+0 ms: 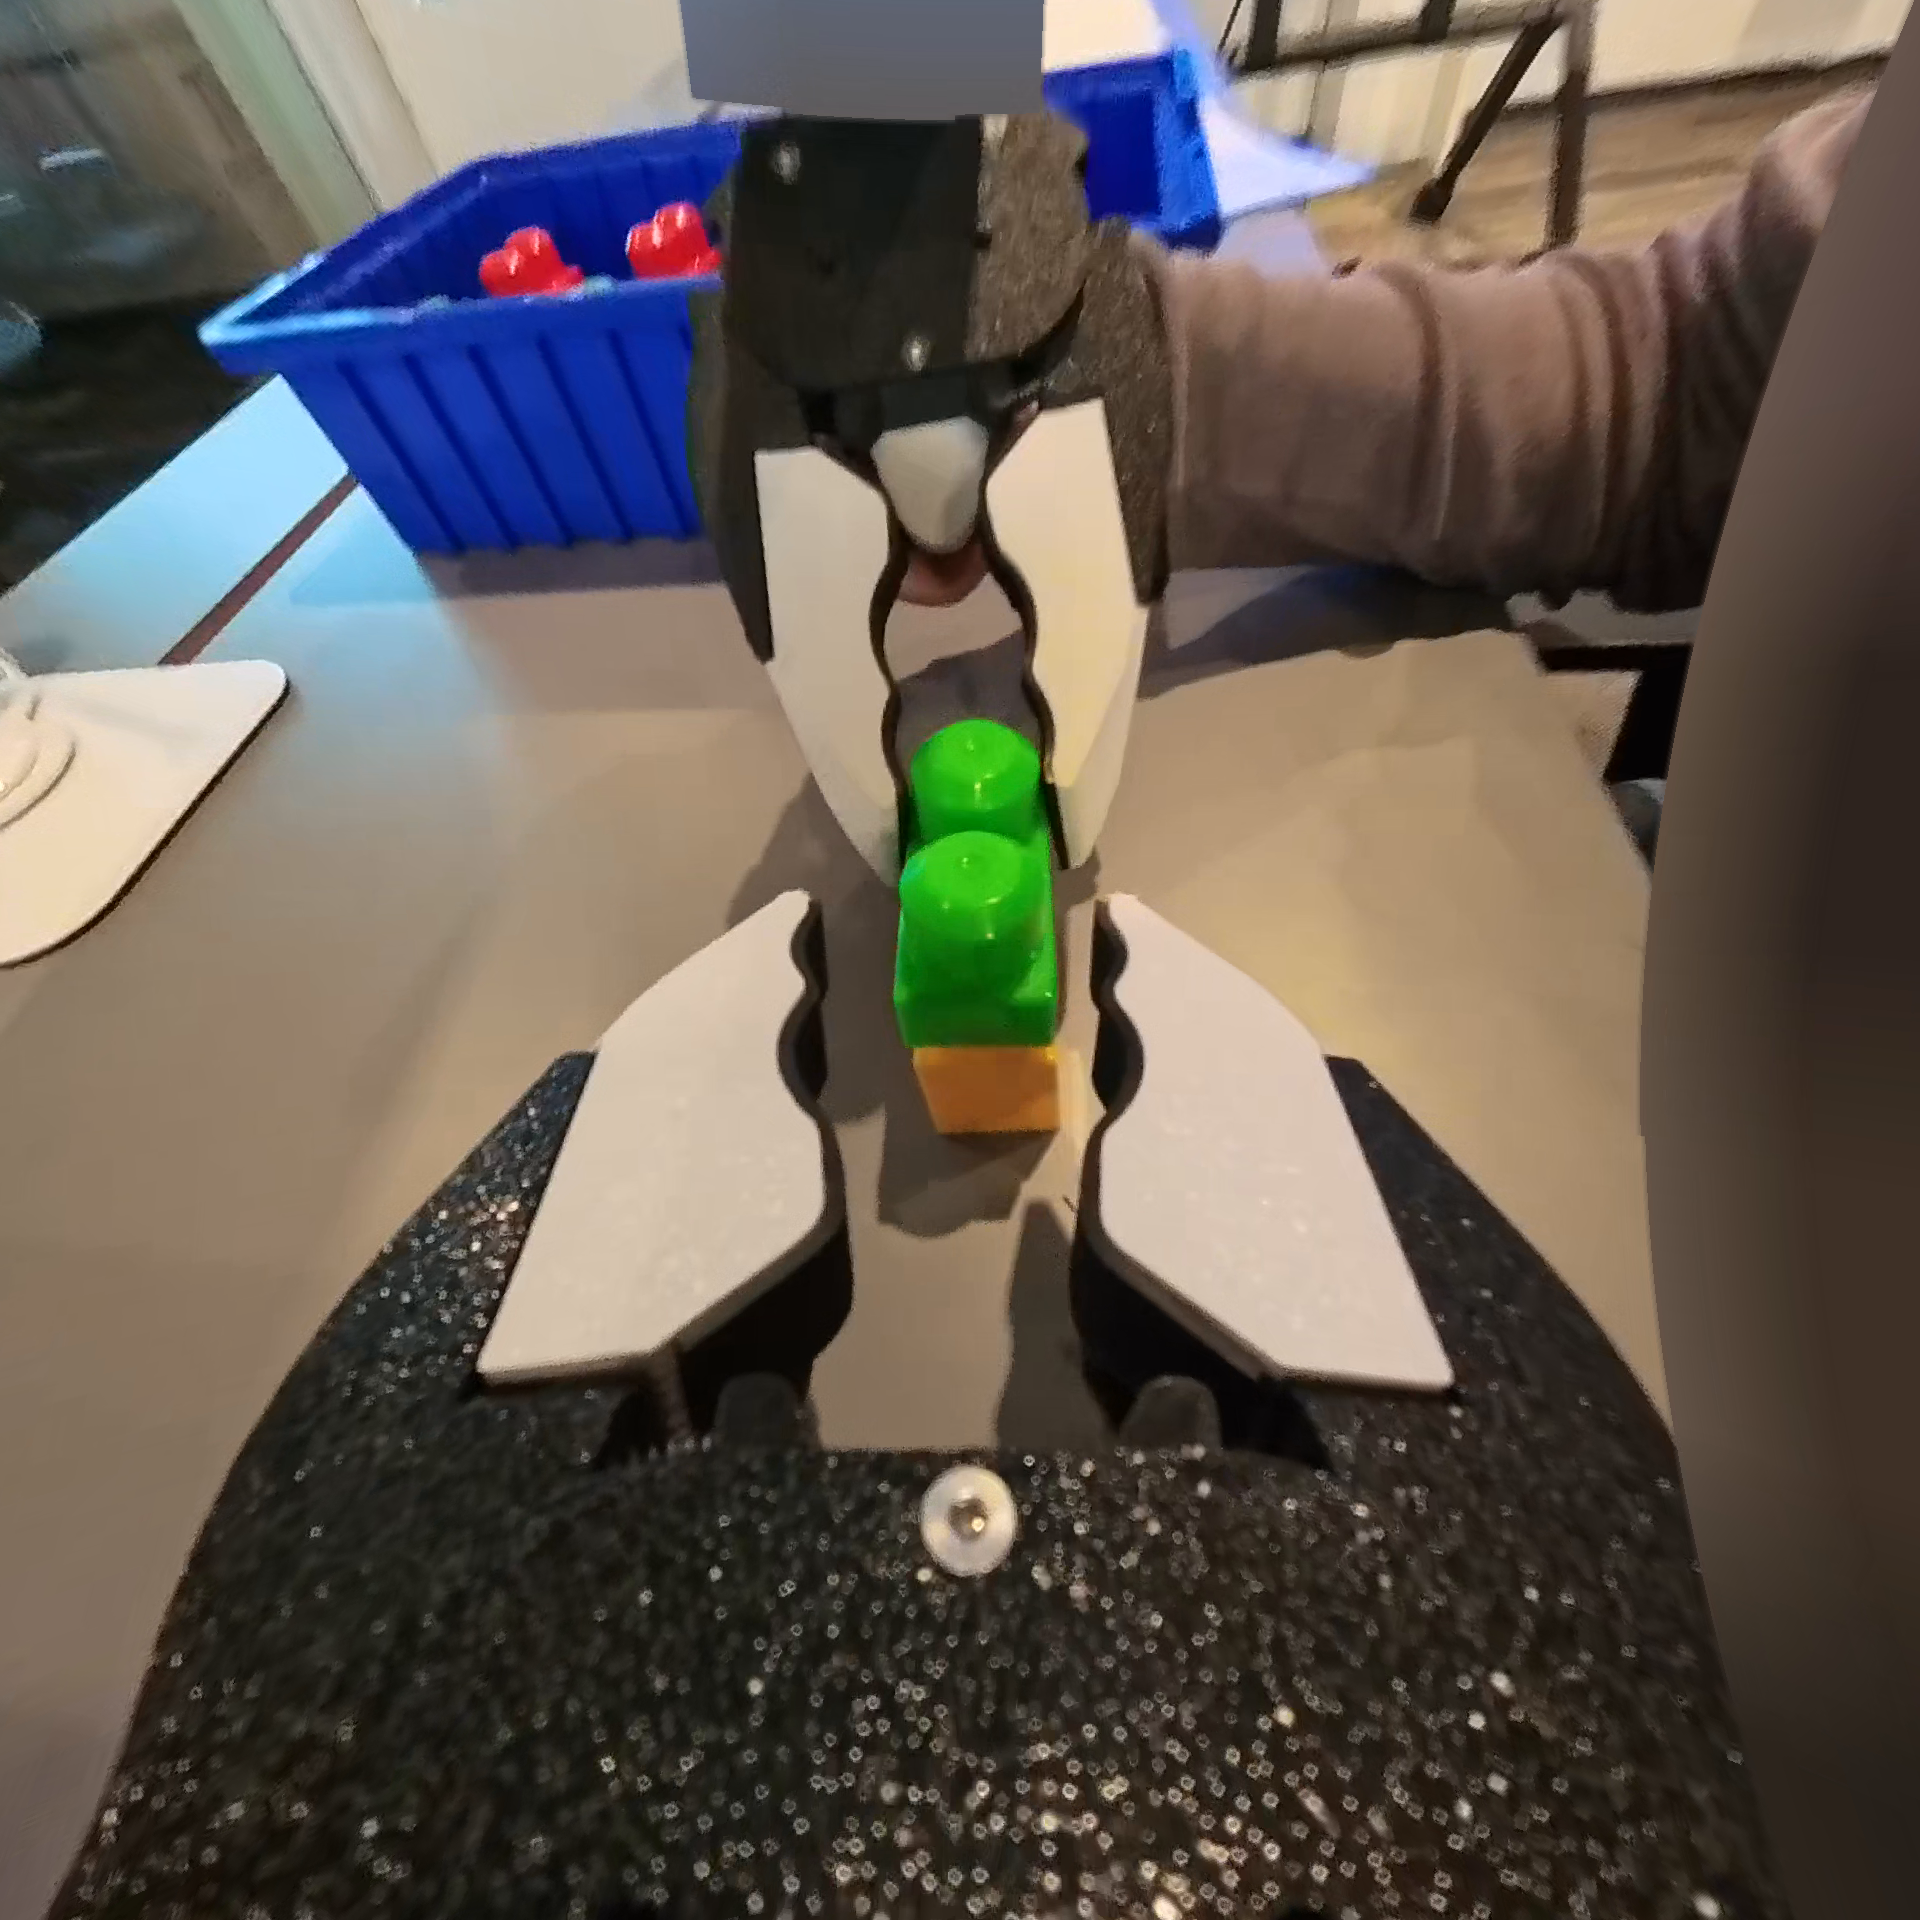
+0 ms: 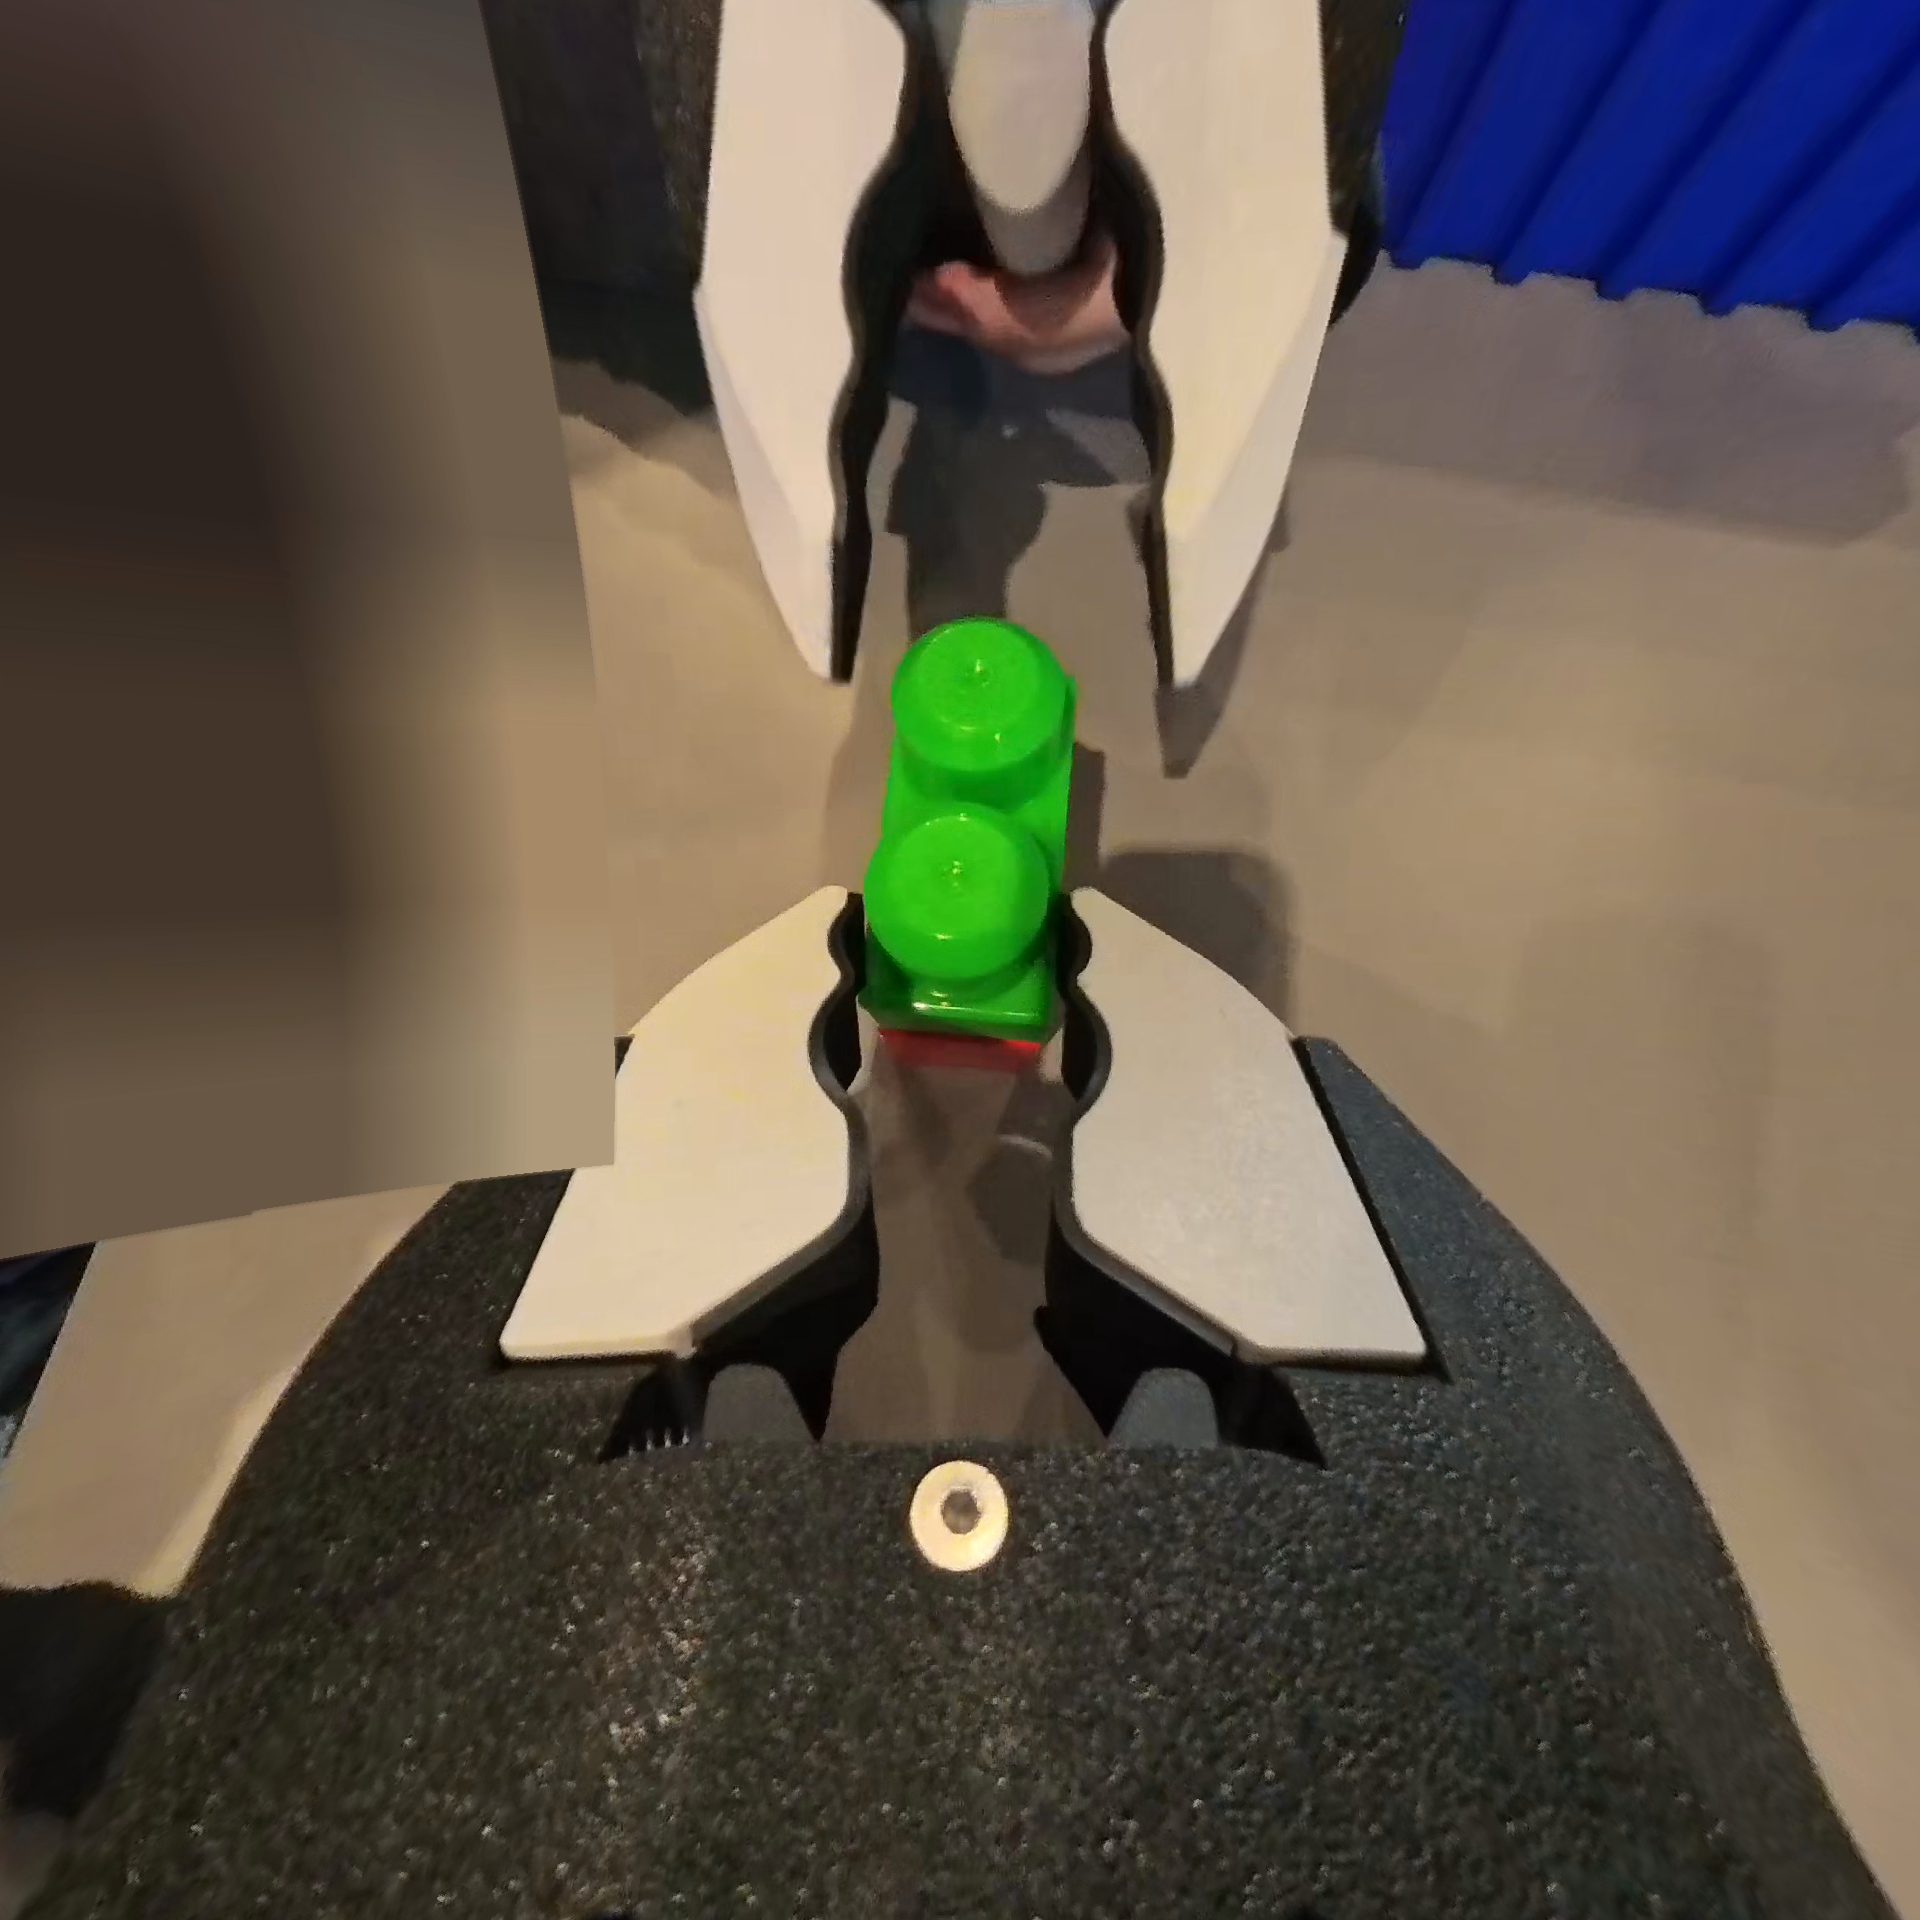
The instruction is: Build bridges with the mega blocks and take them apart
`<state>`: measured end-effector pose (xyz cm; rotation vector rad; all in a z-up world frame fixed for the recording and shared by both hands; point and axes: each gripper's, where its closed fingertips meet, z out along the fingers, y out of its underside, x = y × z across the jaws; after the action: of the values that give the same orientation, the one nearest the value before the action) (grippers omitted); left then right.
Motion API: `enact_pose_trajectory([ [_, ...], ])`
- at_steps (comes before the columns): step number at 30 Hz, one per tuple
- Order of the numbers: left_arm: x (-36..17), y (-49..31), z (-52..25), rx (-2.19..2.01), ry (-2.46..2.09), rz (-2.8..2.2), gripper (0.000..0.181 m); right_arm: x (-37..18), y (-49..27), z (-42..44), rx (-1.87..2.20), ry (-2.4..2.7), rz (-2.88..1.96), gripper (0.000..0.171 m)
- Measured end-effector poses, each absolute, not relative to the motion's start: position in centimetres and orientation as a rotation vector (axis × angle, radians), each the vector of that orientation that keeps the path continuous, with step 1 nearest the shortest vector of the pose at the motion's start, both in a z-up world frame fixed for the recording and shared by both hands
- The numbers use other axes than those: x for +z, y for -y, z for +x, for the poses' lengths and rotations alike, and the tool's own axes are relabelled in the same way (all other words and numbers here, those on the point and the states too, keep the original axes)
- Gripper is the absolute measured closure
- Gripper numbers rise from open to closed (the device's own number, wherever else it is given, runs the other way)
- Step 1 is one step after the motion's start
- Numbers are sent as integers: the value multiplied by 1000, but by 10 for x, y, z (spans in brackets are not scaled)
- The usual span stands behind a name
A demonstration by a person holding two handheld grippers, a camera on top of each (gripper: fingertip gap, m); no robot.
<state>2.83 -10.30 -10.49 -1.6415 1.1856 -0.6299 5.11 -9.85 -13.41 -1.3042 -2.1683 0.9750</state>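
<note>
Left wrist view: green block (image 1: 977,914), 2 studs in a row, seated across an orange block (image 1: 989,1089) at the near end, which stands on the grey tabletop (image 1: 416,935); a small bridge, its far support hidden here. Judged light, rigid moulded plastic, smooth and somewhat slippery, not fragile; best taken across the flat side walls below the studs, since the rounded studs would slip. Left tool (image 1: 956,987) stands apart, fingers flanking the near end of the green block with a gap on each side, touching nothing. Right tool (image 1: 975,821), opposite, is closed onto the far end of the green block, as far as can be judged. Behind: blue bin (image 1: 499,457) holding red blocks (image 1: 597,255); a sleeve (image 1: 1455,416) at right; a white flat base (image 1: 135,769) at left. Right wrist view: same green block (image 2: 966,842), a red block (image 2: 961,1051) showing under its near end. Right tool (image 2: 964,956) clamps the green block's side walls at this end. Left tool (image 2: 1003,665) beyond, apart, holding nothing. Blue bin (image 2: 1662,156) at upper right.
</note>
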Motion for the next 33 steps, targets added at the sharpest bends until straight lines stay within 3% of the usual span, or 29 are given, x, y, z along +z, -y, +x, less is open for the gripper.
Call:
enact_pose_trajectory([
  [3,-114,101,32,-612,-1196,-1679,132,-134,98,50,984,2169,-1302,136],
  [7,-119,102,35,-631,-1202,-1708,150,-137,98,51,978,2170,-1308,136],
  [24,-126,103,34,-793,-1122,-1661,151,-141,101,50,1003,2161,-1335,135],
  [26,-125,102,31,-752,-1133,-1670,144,-136,102,49,1034,2097,-1296,114],
  [28,-129,101,26,-725,-1147,-1702,123,-139,94,54,999,2068,-1328,107],
  [31,-144,100,20,-714,-1172,-1787,116,-158,89,61,990,2086,-1401,109],
  [33,-155,103,22,-719,-1215,-1824,119,-169,92,63,993,2126,-1424,121],
])
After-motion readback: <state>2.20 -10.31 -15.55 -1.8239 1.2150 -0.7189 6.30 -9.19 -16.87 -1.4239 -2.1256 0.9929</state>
